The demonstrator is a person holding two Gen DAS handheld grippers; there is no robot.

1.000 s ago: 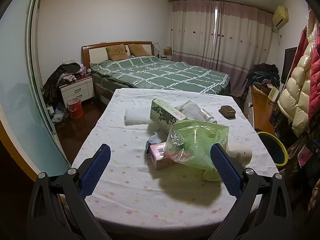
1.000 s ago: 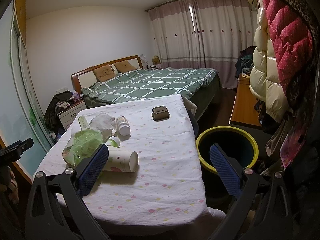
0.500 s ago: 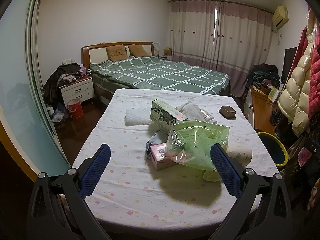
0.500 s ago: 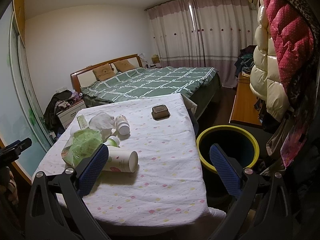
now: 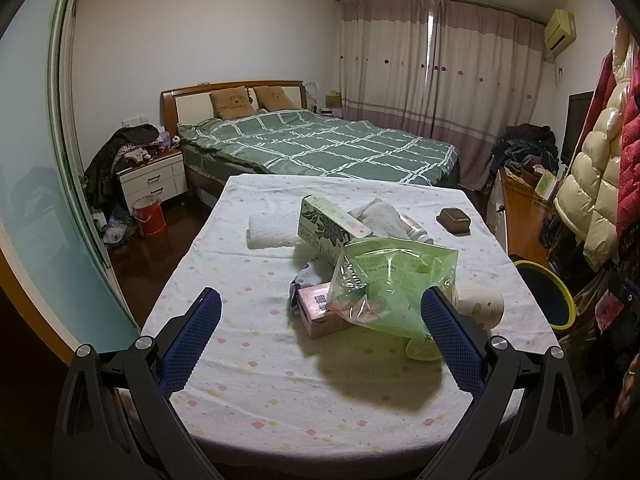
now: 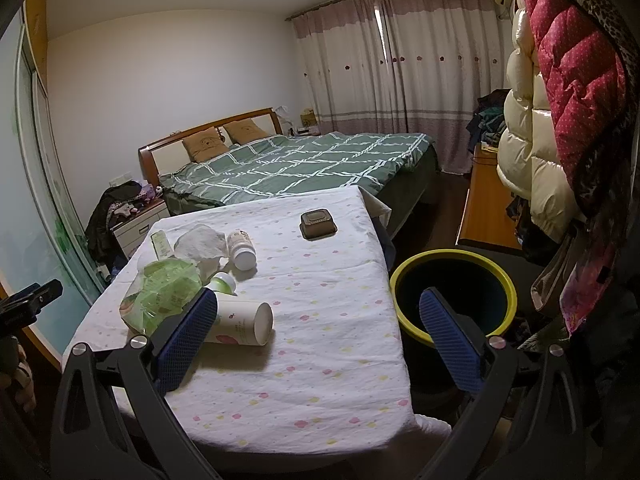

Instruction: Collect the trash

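The left gripper [image 5: 320, 328] hangs above the near edge of the table [image 5: 248, 392] with its jaws spread wide and nothing between them; the right gripper [image 6: 316, 332] is likewise wide and empty, held over the table's right side. Just ahead of the left gripper lies the trash heap: a crumpled green plastic bag [image 5: 394, 280] draped over a pink box [image 5: 318, 312], with a green printed carton [image 5: 330, 228] leaning behind it and a wad of white tissue [image 6: 200, 242] beyond. A paper cup [image 6: 244, 322] lies on its side beside the right gripper's left finger, with a small green-capped bottle [image 6: 223, 282] and a white bottle [image 6: 242, 248] further back. The bag looks light, limp and slick, so it probably needs pinching at a bunched fold instead of a flat face; the cup seems light and easily crushed, best taken gently across its body. The yellow-rimmed bin [image 6: 452, 296] stands on the floor just beside the table's right edge.
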